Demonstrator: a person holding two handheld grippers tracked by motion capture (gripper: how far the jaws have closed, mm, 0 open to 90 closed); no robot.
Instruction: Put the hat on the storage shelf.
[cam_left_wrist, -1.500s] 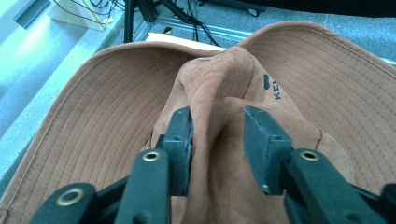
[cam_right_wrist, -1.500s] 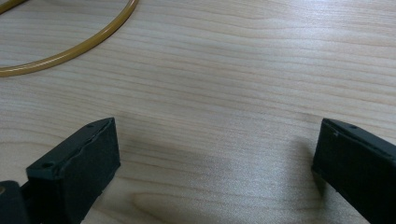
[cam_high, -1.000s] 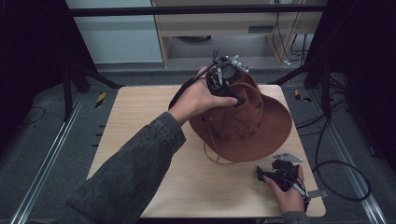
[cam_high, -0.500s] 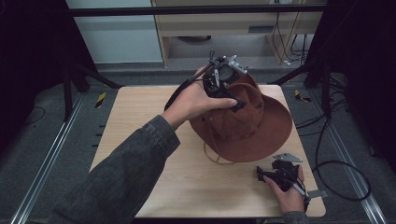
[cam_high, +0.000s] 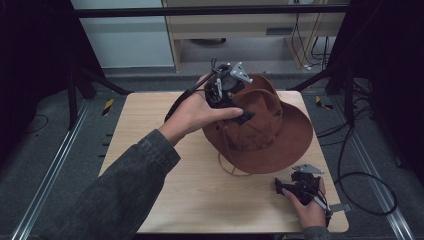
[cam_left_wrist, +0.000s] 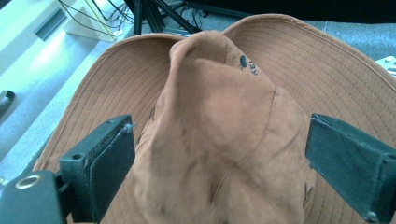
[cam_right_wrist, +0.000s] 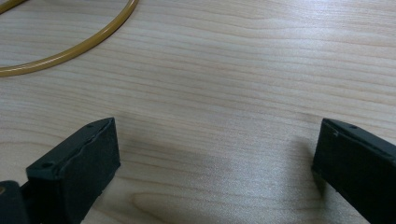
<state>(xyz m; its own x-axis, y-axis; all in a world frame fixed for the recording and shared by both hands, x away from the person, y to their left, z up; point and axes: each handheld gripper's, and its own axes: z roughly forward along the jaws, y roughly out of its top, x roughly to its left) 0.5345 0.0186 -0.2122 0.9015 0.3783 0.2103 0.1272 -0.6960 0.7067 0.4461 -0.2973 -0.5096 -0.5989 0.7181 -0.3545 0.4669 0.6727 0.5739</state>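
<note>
left gripper lets go of the brown hat

left gripper (cam_high: 239, 111) hovers at the crown of a brown hat (cam_high: 265, 132) in the middle of the wooden table (cam_high: 165, 200). its jaws have just been opening and now stand wide, the crown between them, pads apparently clear of the cloth. the hat sits brim down on a yellow ring (cam_right_wrist: 70, 49), likely a stand that keeps it in shape. right gripper (cam_high: 287, 189) rests near the table's front edge, jaws wide, nothing in them.
</note>
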